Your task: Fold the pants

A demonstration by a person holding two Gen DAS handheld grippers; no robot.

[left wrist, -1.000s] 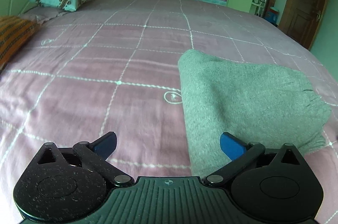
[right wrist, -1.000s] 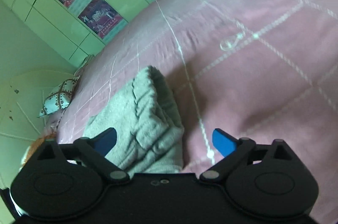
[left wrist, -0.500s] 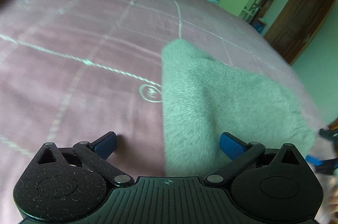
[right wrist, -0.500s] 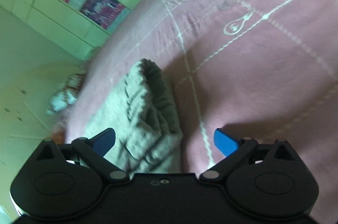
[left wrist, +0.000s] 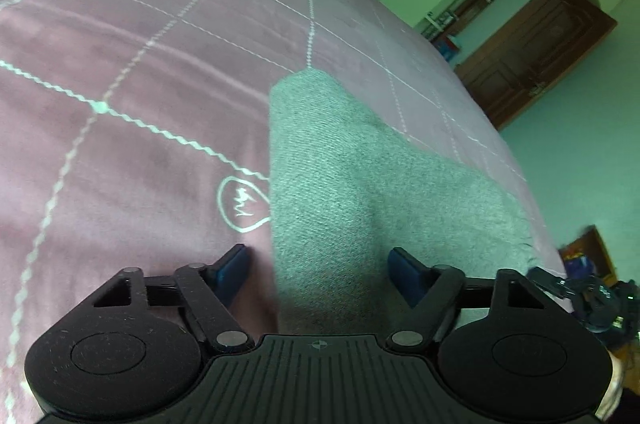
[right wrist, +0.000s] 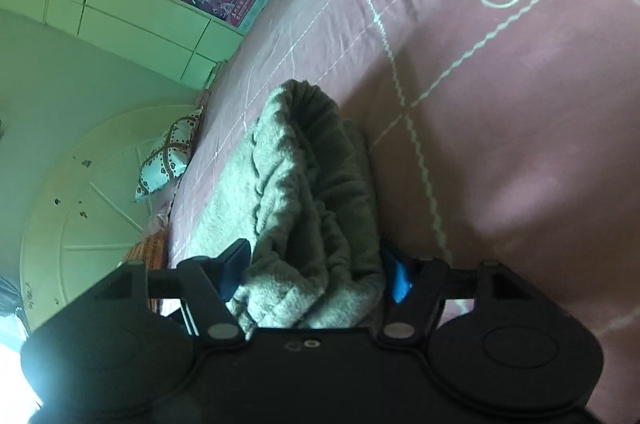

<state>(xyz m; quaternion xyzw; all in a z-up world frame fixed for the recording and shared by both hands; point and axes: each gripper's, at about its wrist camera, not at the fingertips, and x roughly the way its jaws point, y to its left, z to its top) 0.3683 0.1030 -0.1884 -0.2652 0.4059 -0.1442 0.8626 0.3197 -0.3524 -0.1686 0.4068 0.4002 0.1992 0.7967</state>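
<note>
On the bed (left wrist: 140, 72), both hand-held grippers have narrowed — right (right wrist: 316, 274) now clamps the folded pants (right wrist: 304, 192), left (left wrist: 320, 270) gapes.

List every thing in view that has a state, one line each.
Grey knitted pants: folded, lying on the pink quilted bedspread.
Left hand-held gripper: open, straddling the pants' edge.
Right hand-held gripper: closing around the pants' bunched end; whether it grips cannot be told.
Brown wooden door: closed.

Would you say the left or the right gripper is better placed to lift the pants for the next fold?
Probably the right gripper: its fingers already bracket the bunched edge of the grey pants. The left gripper is open, only straddling their flat side edge.
</note>
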